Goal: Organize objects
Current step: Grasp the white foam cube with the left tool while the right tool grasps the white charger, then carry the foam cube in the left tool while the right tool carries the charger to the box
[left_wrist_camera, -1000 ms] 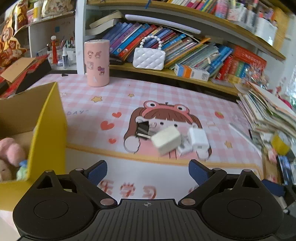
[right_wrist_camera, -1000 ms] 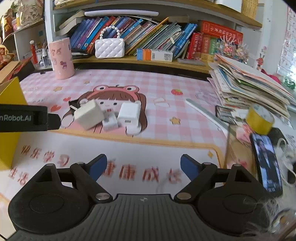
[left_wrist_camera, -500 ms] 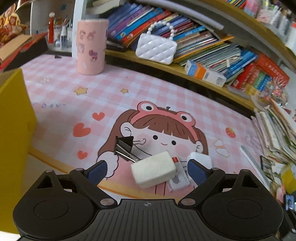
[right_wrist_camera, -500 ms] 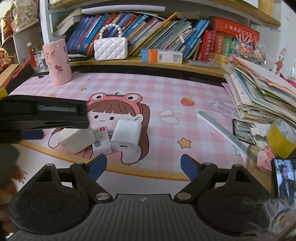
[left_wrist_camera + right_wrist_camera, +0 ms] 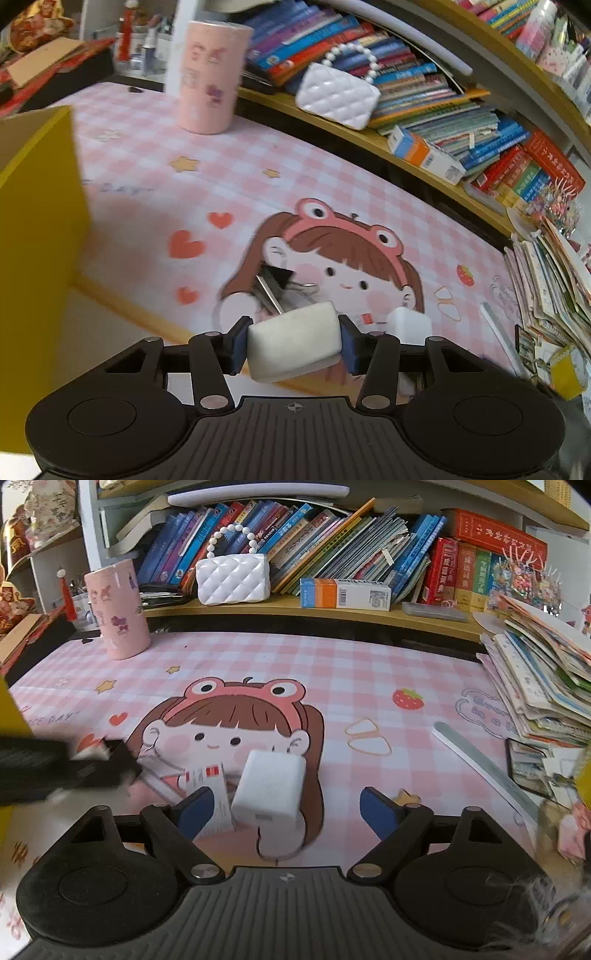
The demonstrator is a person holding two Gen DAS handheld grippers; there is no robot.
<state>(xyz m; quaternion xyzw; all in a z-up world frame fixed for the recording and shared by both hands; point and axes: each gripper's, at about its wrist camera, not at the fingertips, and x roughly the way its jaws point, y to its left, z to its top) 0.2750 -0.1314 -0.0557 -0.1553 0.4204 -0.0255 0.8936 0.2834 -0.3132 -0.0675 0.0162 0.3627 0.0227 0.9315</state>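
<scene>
Left wrist: tongs (image 5: 293, 341) closing, pitched down.

Bench (image 5: 369, 672) covered by pink checked mat with cartoon girl in frog hat. Wooden shelf (image 5: 288, 607) along back edge, packed with leaning books (image 5: 332, 528); second shelf board above (image 5: 517, 62). White upright shelf post (image 5: 90, 513) at left, cluttered side shelving beyond. Tall pile of booklets and papers (image 5: 539, 672) at bench's right. Bright, even daylight-like lighting, soft shadows.
</scene>
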